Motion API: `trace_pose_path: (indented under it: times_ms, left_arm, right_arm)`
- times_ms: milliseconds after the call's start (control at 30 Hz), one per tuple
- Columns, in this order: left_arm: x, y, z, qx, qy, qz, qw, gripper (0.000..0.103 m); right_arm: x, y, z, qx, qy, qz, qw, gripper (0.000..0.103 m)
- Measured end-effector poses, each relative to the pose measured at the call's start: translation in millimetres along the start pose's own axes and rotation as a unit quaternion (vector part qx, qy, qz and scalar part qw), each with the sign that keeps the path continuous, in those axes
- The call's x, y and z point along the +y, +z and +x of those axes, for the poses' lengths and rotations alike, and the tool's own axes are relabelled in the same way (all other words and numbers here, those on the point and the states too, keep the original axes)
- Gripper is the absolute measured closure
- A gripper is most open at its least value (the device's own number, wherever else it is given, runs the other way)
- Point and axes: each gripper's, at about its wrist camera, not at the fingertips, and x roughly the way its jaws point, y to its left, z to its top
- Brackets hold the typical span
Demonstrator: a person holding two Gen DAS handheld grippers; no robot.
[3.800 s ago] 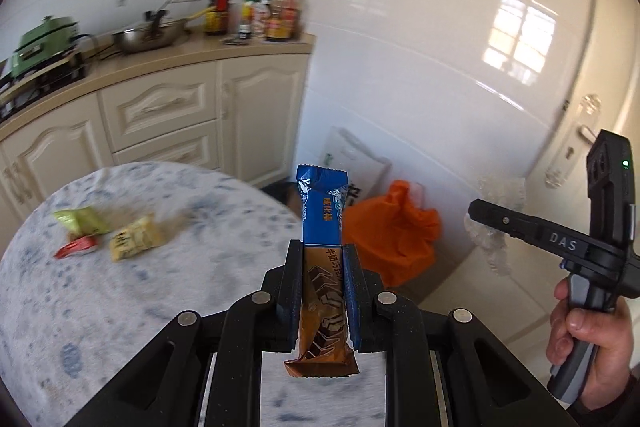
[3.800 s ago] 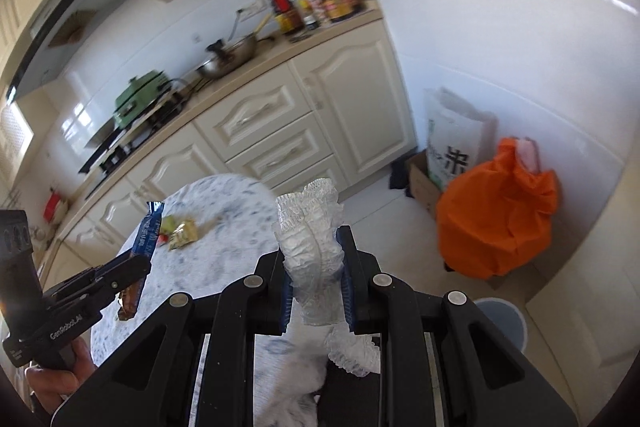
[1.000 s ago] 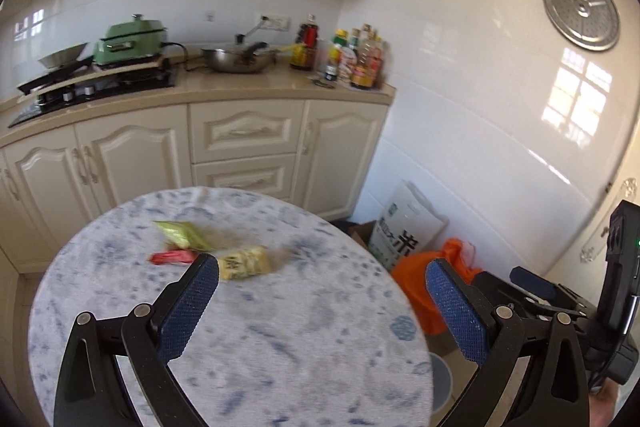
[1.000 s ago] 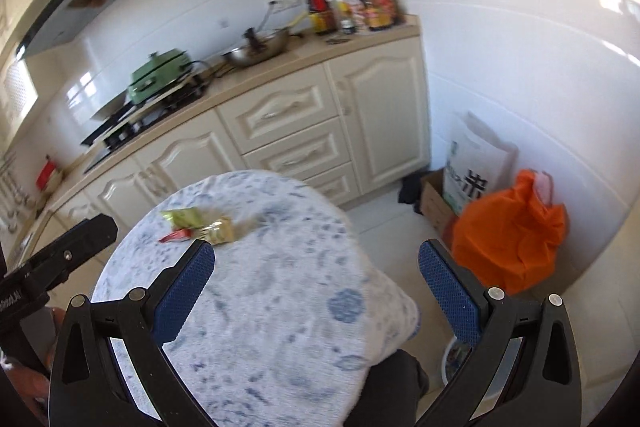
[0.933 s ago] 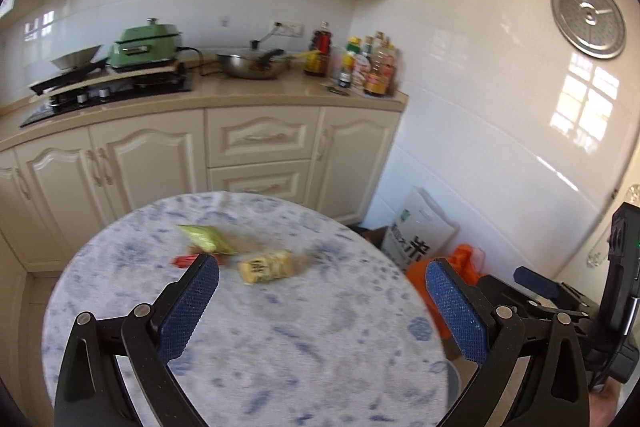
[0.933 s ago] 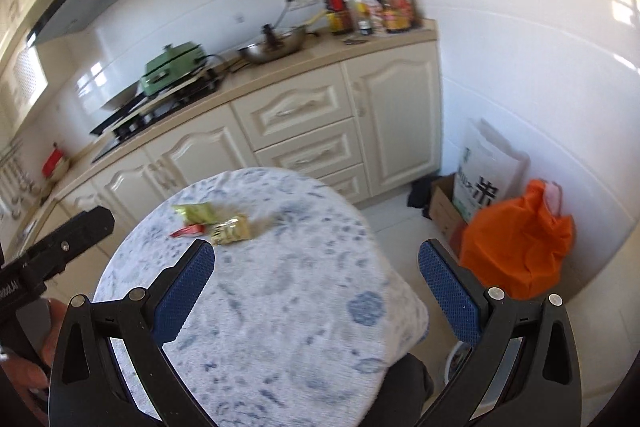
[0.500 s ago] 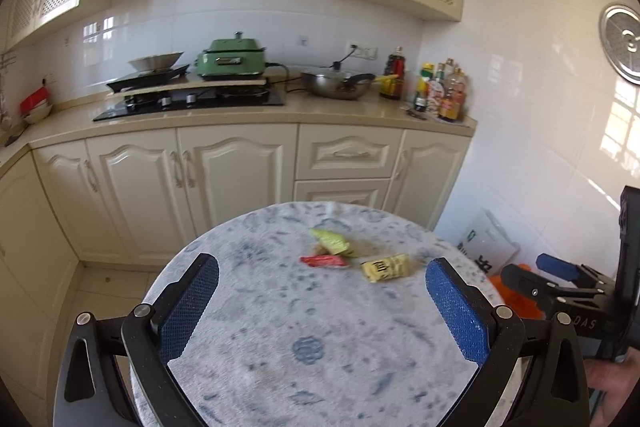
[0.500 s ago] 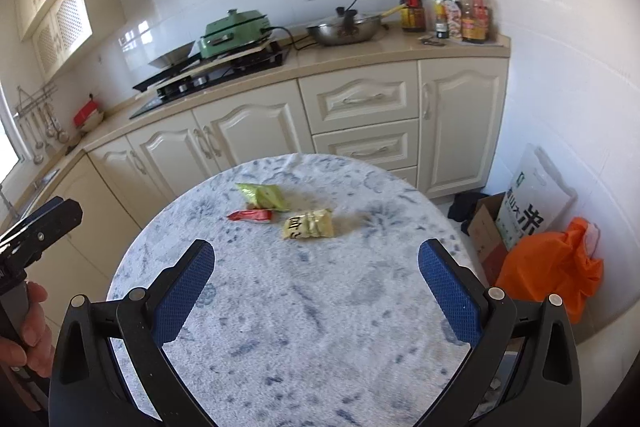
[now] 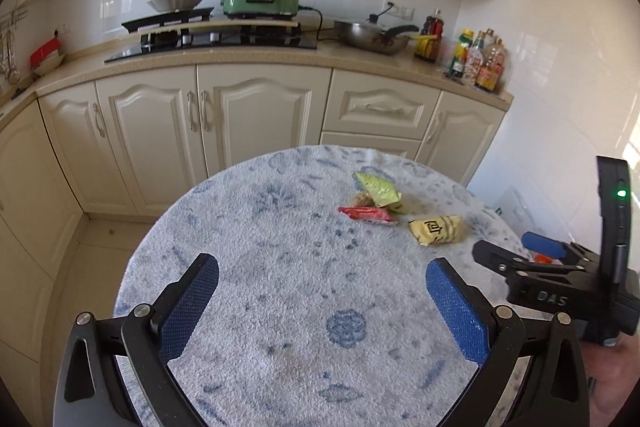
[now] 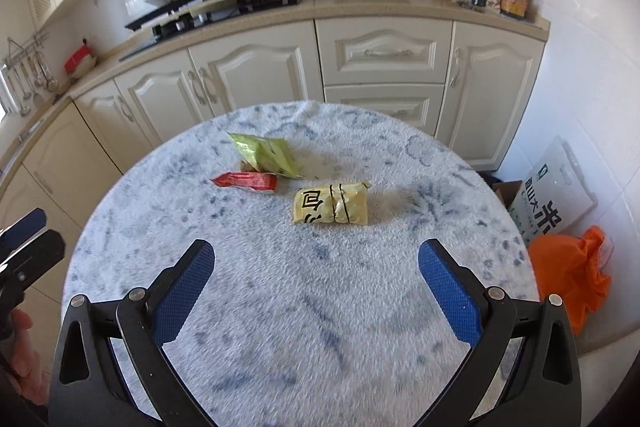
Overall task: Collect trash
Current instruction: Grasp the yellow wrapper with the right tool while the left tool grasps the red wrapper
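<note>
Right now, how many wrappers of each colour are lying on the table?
Green wrapper: 1
Red wrapper: 1
Yellow wrapper: 1
Total: 3

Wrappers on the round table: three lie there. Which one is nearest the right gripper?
The yellow wrapper, with black lettering, lies closest to the open right gripper. The red wrapper and green wrapper sit farther back, toward the cabinets.
</note>
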Motion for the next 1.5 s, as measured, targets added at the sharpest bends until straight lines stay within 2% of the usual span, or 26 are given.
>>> trace_pose_path:
  times_ms: [300, 367, 433, 467, 567, 733, 867, 900, 933, 1000, 1033, 1100, 1133, 1333, 1500]
  left_arm:
    - [-3.9, 24.3, 80.0, 0.037, 0.007, -0.007, 0.9993, 0.001]
    - [-9.8, 30.9, 97.3, 0.044, 0.009, -0.004, 0.9990, 0.001]
    - [-16.1, 37.2, 115.3, 0.051, 0.008, 0.002, 0.9987, 0.001]
    - [-18.8, 39.6, 123.6, 0.053, 0.006, 0.004, 0.9986, 0.001]
    - [-28.8, 40.2, 149.2, 0.061, 0.004, 0.007, 0.9981, 0.001]
    - [-49.5, 43.6, 191.7, 0.072, 0.008, 0.021, 0.9971, 0.001]
    - [-64.1, 44.4, 231.5, 0.086, 0.021, 0.028, 0.9957, 0.002]
    - [-66.9, 44.1, 242.7, 0.090, 0.023, 0.031, 0.9952, 0.003]
    - [-68.8, 42.8, 252.7, 0.097, 0.023, 0.033, 0.9945, 0.011]
    - [-76.3, 42.4, 261.7, 0.092, 0.034, 0.052, 0.9937, 0.020]
    - [-79.0, 43.0, 262.3, 0.089, 0.030, 0.058, 0.9939, 0.032]
    - [-80.0, 42.6, 262.5, 0.087, 0.014, 0.062, 0.9941, 0.039]
    - [-78.3, 42.1, 261.7, 0.084, -0.001, 0.058, 0.9948, 0.049]
    - [-73.4, 34.4, 257.8, 0.088, -0.034, 0.059, 0.9938, 0.053]
    - [-70.7, 18.9, 239.7, 0.091, -0.055, 0.051, 0.9930, 0.053]
  right_arm:
    - [-7.4, 18.2, 85.2, 0.045, -0.014, -0.012, 0.999, 0.003]
    - [-6.5, 15.5, 101.5, 0.059, -0.016, -0.032, 0.998, 0.023]
    - [-4.9, 12.6, 102.4, 0.049, -0.020, -0.053, 0.997, 0.034]
    - [-6.2, 12.1, 100.7, 0.047, -0.016, -0.054, 0.997, 0.035]
    - [-18.0, 10.1, 94.5, 0.042, 0.002, -0.035, 0.999, 0.036]
    - [-45.4, 6.0, 79.6, 0.039, 0.008, 0.004, 0.999, 0.036]
    - [-55.2, 8.8, 68.4, 0.031, 0.008, 0.011, 0.999, 0.036]
    - [-57.5, 9.8, 66.0, 0.029, 0.008, 0.013, 0.999, 0.036]
    - [-59.8, 10.6, 63.4, 0.026, 0.008, 0.015, 1.000, 0.036]
    - [-61.6, 11.0, 60.1, 0.024, 0.010, 0.018, 1.000, 0.036]
    - [-61.9, 11.2, 58.2, 0.022, 0.010, 0.019, 1.000, 0.036]
    - [-62.7, 10.7, 53.9, 0.019, 0.011, 0.018, 1.000, 0.036]
    - [-63.5, 9.9, 51.2, 0.018, 0.015, 0.021, 1.000, 0.036]
    - [-63.7, 1.1, 38.1, 0.014, 0.022, 0.025, 0.999, 0.035]
    - [-69.0, -8.8, 18.8, 0.008, 0.025, 0.032, 0.999, 0.036]
